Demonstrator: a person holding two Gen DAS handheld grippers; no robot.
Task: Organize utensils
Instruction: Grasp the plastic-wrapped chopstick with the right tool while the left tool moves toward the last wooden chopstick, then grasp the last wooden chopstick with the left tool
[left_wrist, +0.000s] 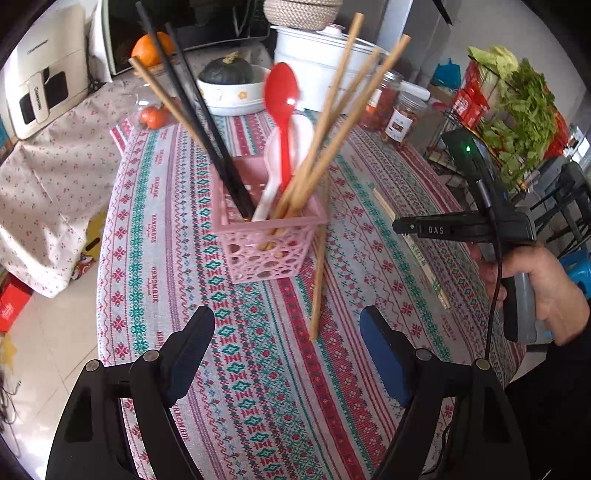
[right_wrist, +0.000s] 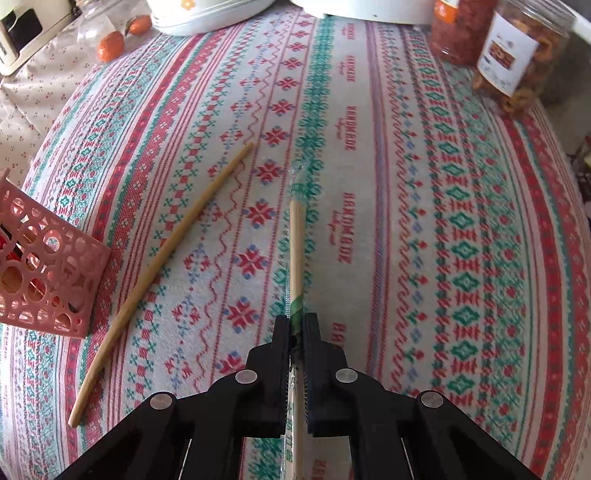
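A pink perforated utensil basket (left_wrist: 266, 236) stands mid-table and holds black chopsticks (left_wrist: 199, 122), several wooden chopsticks (left_wrist: 332, 122), a red spoon (left_wrist: 282, 110) and a white spoon (left_wrist: 275, 181). A loose wooden chopstick (left_wrist: 318, 280) lies beside it; it also shows in the right wrist view (right_wrist: 162, 254). My left gripper (left_wrist: 288, 332) is open and empty, short of the basket. My right gripper (right_wrist: 295, 328) is shut on a plastic-wrapped pair of chopsticks (right_wrist: 296, 243) that lies on the cloth. The basket corner (right_wrist: 48, 273) shows at the left in the right wrist view.
The patterned tablecloth (left_wrist: 166, 258) covers a round table. At the far edge stand a white pot (left_wrist: 314, 55), a bowl with a squash (left_wrist: 232, 85), snack jars (right_wrist: 517, 55) and tangerines (right_wrist: 110, 46). A rack of greens (left_wrist: 517, 103) stands to the right.
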